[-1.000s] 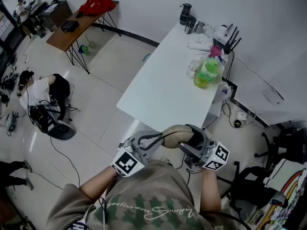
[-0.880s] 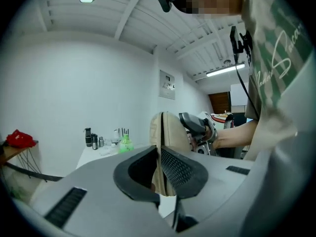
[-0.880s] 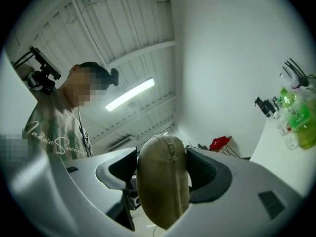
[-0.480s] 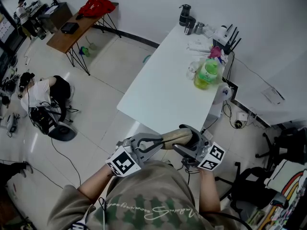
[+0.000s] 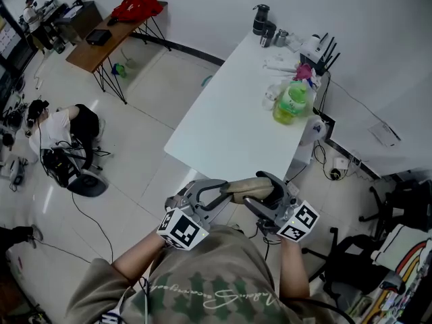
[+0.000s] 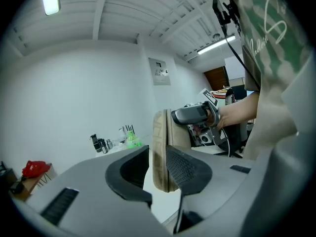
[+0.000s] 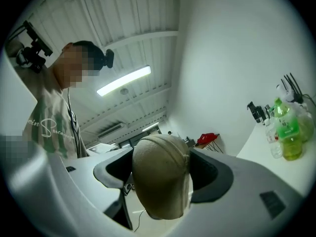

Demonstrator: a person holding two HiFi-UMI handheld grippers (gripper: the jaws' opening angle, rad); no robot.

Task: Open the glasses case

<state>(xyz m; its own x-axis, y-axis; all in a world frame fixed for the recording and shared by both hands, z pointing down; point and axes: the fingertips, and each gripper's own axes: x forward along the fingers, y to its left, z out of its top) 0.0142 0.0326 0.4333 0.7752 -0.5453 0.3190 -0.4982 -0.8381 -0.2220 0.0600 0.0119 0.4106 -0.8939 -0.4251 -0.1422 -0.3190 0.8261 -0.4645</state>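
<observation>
Glasses case in mid-air, just off the near corner of the white tabletop (image 5: 223, 133) (a green bottle (image 5: 291, 103) is standing at its far end). At left, the left claw (image 6: 159, 166) is standing open, its jaws having just been spreading; the thin seam edge of the tan glasses case (image 5: 248, 189) is sitting between them, leaning on one pad while the other is standing clear. At right, the right claw (image 7: 163, 174) is clamping the case's rounded end across its width, its jaws having just been widening to nearly full stretch. The lid is looking shut, so the step in hand appears to be a re-grip; the next move is likely calling for the left claw to close on the lid's edge and pry it away.
</observation>
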